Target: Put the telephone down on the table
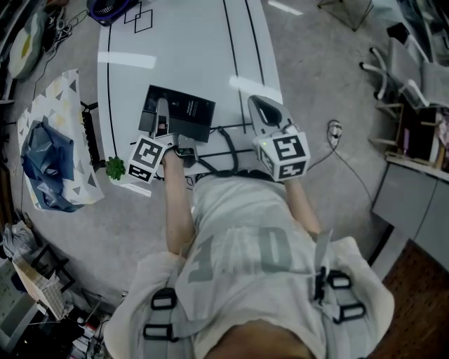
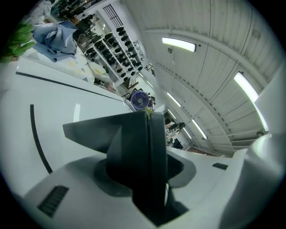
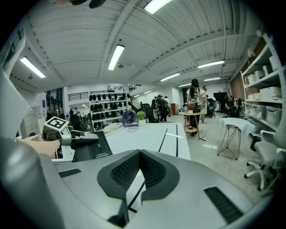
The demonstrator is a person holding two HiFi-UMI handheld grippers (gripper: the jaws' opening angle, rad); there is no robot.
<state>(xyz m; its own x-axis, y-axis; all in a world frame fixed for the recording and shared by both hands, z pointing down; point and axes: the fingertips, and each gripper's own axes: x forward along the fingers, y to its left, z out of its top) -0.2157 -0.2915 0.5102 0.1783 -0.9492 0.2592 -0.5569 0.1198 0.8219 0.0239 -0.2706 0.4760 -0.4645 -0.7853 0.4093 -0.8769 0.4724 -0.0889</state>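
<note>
Telephone (image 2: 100,132) pinched in left tool (image 2: 148,129) over black box (image 1: 188,109); right tool (image 3: 139,154) pressed together, empty.

At your left, a small green plant (image 1: 115,167) stands near a patterned sheet (image 1: 66,91) with blue cloth (image 1: 43,163) heaped on it. Ahead of you sits a purple fan (image 3: 129,117), with shelves (image 3: 102,107) of dark things behind it. At your right are a white stool (image 3: 234,129), chairs (image 1: 407,66), and a cable (image 1: 335,129) on the floor.

The white surface (image 1: 189,49) before me, marked with black lines (image 1: 231,35), carries a flat black box (image 1: 186,109) and, at its far end, a purple fan (image 1: 105,8).
</note>
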